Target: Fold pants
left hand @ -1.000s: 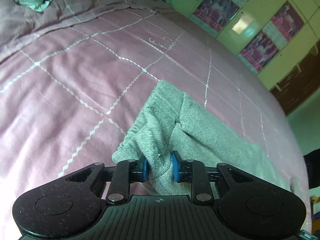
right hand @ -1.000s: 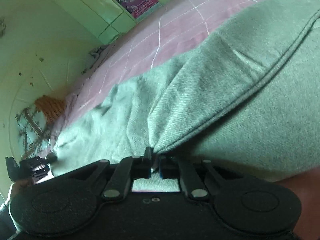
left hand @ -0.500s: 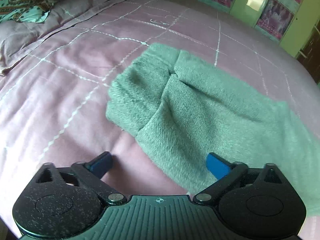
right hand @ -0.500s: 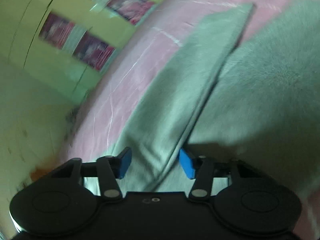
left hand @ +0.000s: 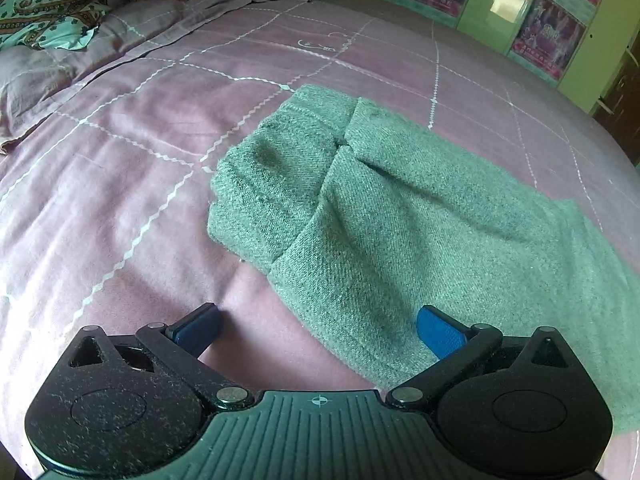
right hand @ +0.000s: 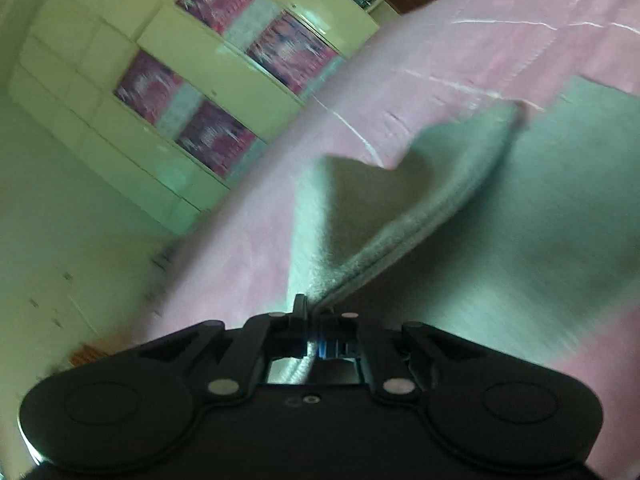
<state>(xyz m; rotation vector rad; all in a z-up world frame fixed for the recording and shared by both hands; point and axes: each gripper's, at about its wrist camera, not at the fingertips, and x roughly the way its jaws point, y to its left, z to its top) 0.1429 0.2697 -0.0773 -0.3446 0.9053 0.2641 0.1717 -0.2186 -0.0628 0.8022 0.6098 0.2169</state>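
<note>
Grey-green pants (left hand: 380, 208) lie folded on a pink quilted bedspread (left hand: 120, 168), with two cuff ends side by side toward the left. My left gripper (left hand: 318, 326) hovers just in front of the near fold, wide open, its blue pads either side of the cloth edge and nothing pressed between them. In the right wrist view the pants (right hand: 540, 220) spread to the right, and a seamed edge (right hand: 400, 240) rises off the bed into my right gripper (right hand: 314, 320), which is shut on that edge. This view is motion-blurred.
Green cabinets with pink posters (left hand: 548, 32) stand beyond the bed; they also show at the left in the right wrist view as green cabinets (right hand: 192, 80). A patterned teal pillow (left hand: 44, 4) and rumpled sheet lie at the far left corner. The bed's edge (left hand: 600, 128) curves at the right.
The left gripper let go of the pants, opened wide and drew back; it has held still since. The right gripper opened, shifted along the cloth, then shut on a seamed edge.
</note>
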